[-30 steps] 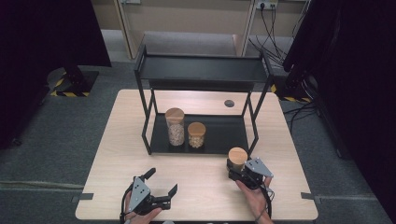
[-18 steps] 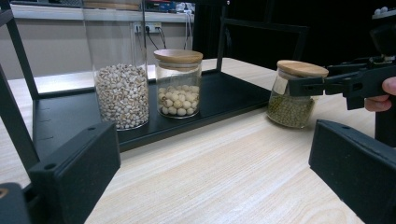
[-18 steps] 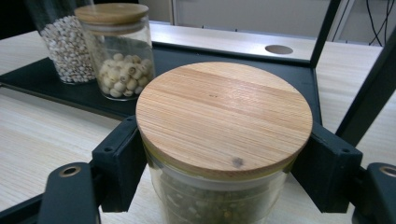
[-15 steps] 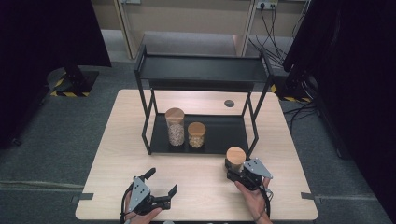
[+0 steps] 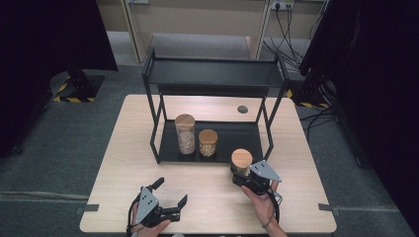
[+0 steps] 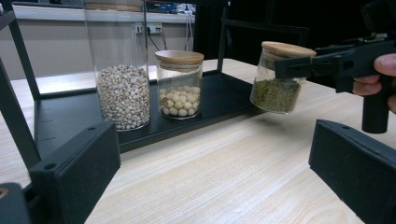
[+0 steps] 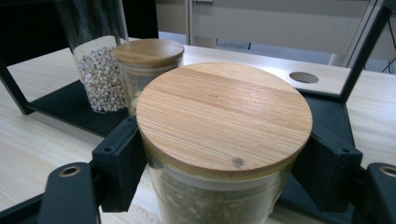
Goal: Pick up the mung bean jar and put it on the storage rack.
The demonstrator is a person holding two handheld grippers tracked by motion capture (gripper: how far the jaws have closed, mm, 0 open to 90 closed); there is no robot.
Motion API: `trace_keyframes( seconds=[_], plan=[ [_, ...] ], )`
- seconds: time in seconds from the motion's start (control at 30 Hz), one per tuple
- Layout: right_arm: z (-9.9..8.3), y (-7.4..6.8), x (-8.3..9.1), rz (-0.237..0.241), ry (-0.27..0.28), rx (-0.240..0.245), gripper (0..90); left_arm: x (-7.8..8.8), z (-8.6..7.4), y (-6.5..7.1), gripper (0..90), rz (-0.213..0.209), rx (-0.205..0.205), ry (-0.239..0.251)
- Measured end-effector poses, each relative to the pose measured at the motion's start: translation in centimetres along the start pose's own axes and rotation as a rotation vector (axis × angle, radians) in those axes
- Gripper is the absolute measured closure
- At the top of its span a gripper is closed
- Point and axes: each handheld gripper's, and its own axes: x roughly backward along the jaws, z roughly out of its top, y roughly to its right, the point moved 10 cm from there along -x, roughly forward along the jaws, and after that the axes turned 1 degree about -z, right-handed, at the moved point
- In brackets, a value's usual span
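The light wooden bench point(image 5: 113, 163) stands on grey floor and has a small round hole point(image 5: 242, 109) toward its far edge. On its far half stands a black two-tier metal rack point(image 5: 212, 74), whose lower tray point(image 5: 237, 136) lies flat on the bench top. On the left part of that tray a tall glass jar of pale grains point(image 5: 185, 134) with a wooden lid stands just left of a shorter jar of larger pale beans point(image 5: 208, 142), also wooden-lidded; the two are very close, though whether they touch cannot be told. Just in front of the tray's near right corner, the right hand-held gripper point(image 5: 242, 170) is clamped on a glass jar of green beans point(image 6: 279, 79) just under its round wooden lid point(image 7: 224, 114), one black jaw on each side of the glass. In the left gripper view this jar hangs tilted and clear of the bench top, with its shadow on the wood below. The person's right hand point(image 5: 262, 205) holds the gripper from the near side. At the near left of the bench the left hand-held gripper point(image 5: 170, 195) rests low over the wood with its jaws spread wide and nothing between them, well apart from the rack and from the held jar.
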Motion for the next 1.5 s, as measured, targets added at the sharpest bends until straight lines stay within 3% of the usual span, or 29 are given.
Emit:
trace_keyframes(
  seconds=[0.47,0.87,1.5],
  plan=[
    [2.3,-1.3,-3.4,0.002,-0.014,0.036,25.2,0.0,0.0,0.0,1.5,-0.002,-0.001,0.005],
    [2.7,-0.5,-7.1,-0.070,-0.058,0.046,25.2,0.1,0.1,-0.1,1.5,-0.002,0.003,0.007],
    [2.0,0.6,-9.7,-0.089,-0.084,0.007,25.2,0.0,0.0,-0.1,1.5,-0.004,0.001,0.003]
  ],
)
